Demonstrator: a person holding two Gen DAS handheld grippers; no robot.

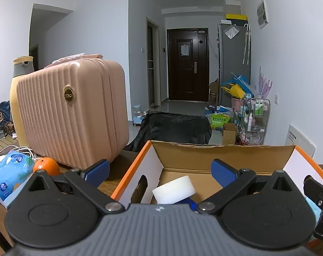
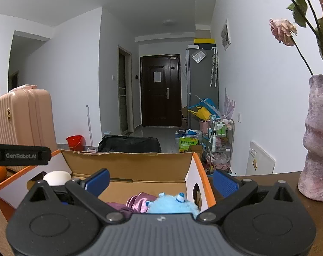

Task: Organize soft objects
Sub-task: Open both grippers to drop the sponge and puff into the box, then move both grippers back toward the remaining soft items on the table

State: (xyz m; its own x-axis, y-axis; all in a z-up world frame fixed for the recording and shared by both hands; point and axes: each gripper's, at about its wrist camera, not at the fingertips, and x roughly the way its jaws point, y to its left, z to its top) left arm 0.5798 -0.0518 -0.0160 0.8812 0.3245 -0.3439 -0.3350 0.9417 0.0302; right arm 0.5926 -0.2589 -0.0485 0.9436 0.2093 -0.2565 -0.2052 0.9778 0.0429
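Inside the cardboard box, a blue plush toy and purple fabric lie half hidden behind the right gripper; a white foam block is partly cut off beneath the left gripper. Both grippers hover level at the box's near edge, fingers spread wide, gripping nothing. A pink suitcase stands just left.

Your box is raw brown corrugated cardboard inside, walls faced white. Plush toy fluffy blue; cloth beside it satin-shiny, probably polyester. Suitcase ribbed, semi-gloss plastic. Vase matt, rough-mottled.
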